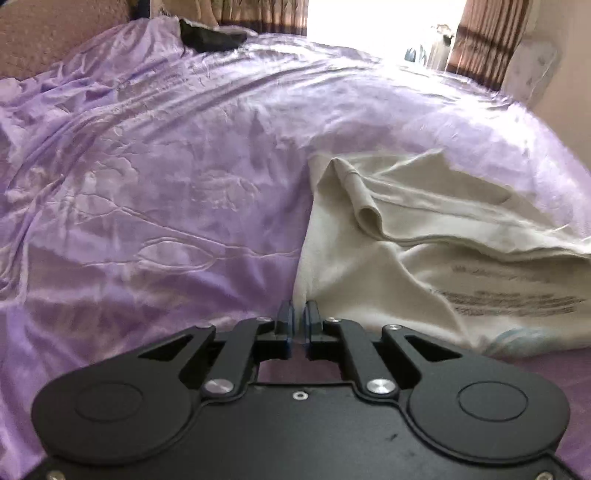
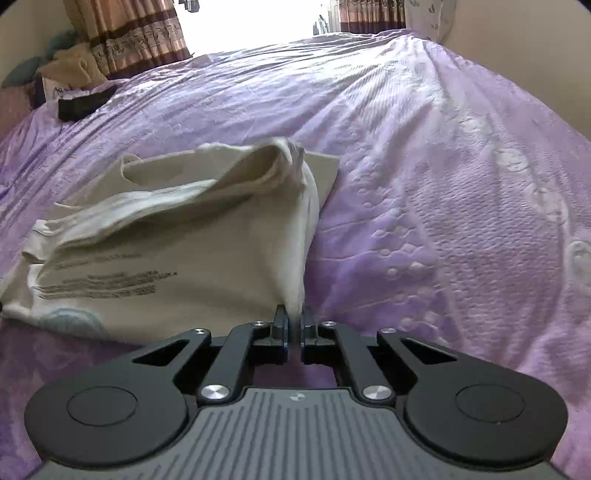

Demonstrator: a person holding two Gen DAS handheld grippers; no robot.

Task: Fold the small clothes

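A cream T-shirt [image 1: 424, 236] with grey printed text lies partly folded on the purple bedspread [image 1: 166, 184]. My left gripper [image 1: 299, 314] is shut on the shirt's near left corner. In the right wrist view the same T-shirt [image 2: 177, 251] lies to the left, with a sleeve folded over its top. My right gripper [image 2: 294, 317] is shut on the shirt's near right corner, lifting the cloth edge slightly above the bedspread [image 2: 443, 184].
A dark folded garment [image 1: 210, 37] lies at the far side of the bed, also in the right wrist view [image 2: 83, 101]. A pile of cloth [image 2: 70, 64] sits by the striped curtains [image 2: 136, 33]. A bright window is behind the bed.
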